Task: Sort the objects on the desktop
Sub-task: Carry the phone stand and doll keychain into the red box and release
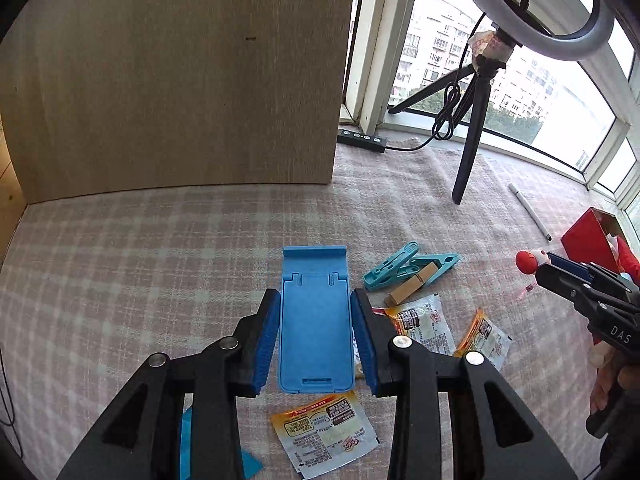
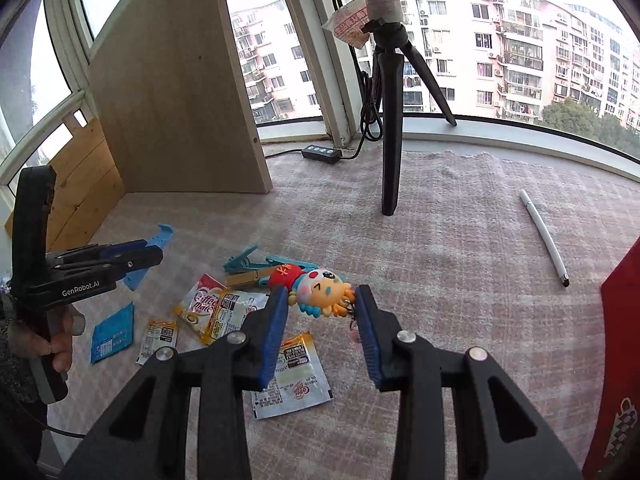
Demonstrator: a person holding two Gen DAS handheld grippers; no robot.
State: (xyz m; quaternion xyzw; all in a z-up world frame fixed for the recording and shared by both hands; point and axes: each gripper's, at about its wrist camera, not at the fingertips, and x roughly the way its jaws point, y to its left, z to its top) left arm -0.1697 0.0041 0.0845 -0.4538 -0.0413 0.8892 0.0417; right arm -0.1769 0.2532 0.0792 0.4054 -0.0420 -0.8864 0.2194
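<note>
My left gripper (image 1: 315, 296) is shut on a blue phone stand (image 1: 314, 332), its pads pressing the stand's long sides, and the stand hangs above the checked cloth (image 1: 140, 264). In the right wrist view the same stand (image 2: 158, 238) sticks out of the left gripper (image 2: 154, 254) at the left. My right gripper (image 2: 322, 292) is shut on a colourful doll keychain (image 2: 316, 280) with a red cap. From the left wrist view the doll's red head (image 1: 527, 261) shows at the right gripper's (image 1: 554, 270) tip. Teal clothes pegs (image 1: 404, 268) and coffee creamer sachets (image 1: 324, 428) lie on the cloth.
A wooden board (image 1: 180, 80) stands upright at the back left. A ring light's tripod (image 2: 390, 140) and its cable switch (image 2: 322, 154) stand by the window. A white pen (image 2: 544, 236) lies to the right, near a red box (image 2: 624, 340). A blue sachet (image 2: 112, 330) lies at the left.
</note>
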